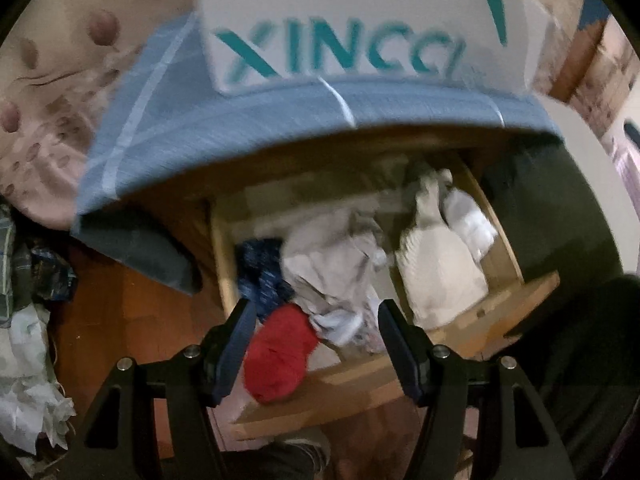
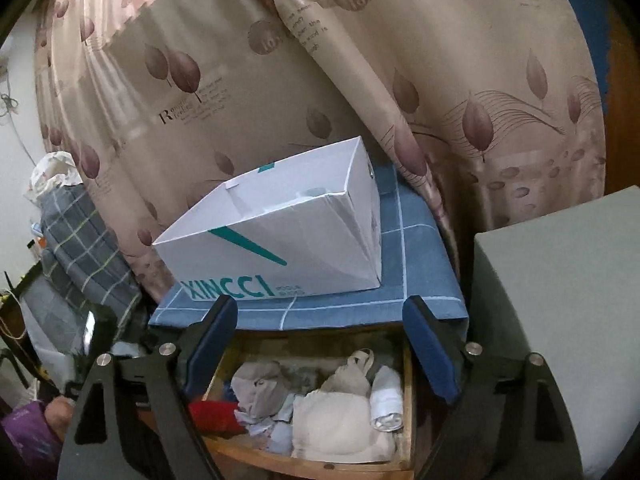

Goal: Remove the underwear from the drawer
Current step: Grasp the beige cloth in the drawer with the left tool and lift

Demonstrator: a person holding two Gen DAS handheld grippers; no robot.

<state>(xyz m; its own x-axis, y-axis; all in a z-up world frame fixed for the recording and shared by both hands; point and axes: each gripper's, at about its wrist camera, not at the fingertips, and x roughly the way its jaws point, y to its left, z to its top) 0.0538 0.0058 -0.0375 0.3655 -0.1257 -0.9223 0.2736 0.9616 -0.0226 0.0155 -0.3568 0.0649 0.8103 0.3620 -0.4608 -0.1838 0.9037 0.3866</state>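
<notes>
The underwear lay in a jumble inside the open wooden drawer (image 2: 407, 420): a red piece (image 1: 278, 356) at the front corner, a dark blue patterned one (image 1: 262, 272) just behind it, crumpled pale grey and white pieces (image 1: 332, 276) in the middle, a cream bra (image 2: 340, 416) beside them and a rolled white item (image 2: 386, 400) against the drawer's side. The left gripper (image 1: 316, 350) hung over the drawer's front end, its fingers spread wide with nothing between them, the red piece showing in the gap. The right gripper (image 2: 318, 344) hovered higher and further back, likewise wide open and empty. Above the drawer, a blue checked cloth (image 2: 416, 248) covered the top, and a white open box (image 2: 280, 232) printed XINCCI sat on it. A leaf-patterned curtain (image 2: 440, 80) hung behind.
</notes>
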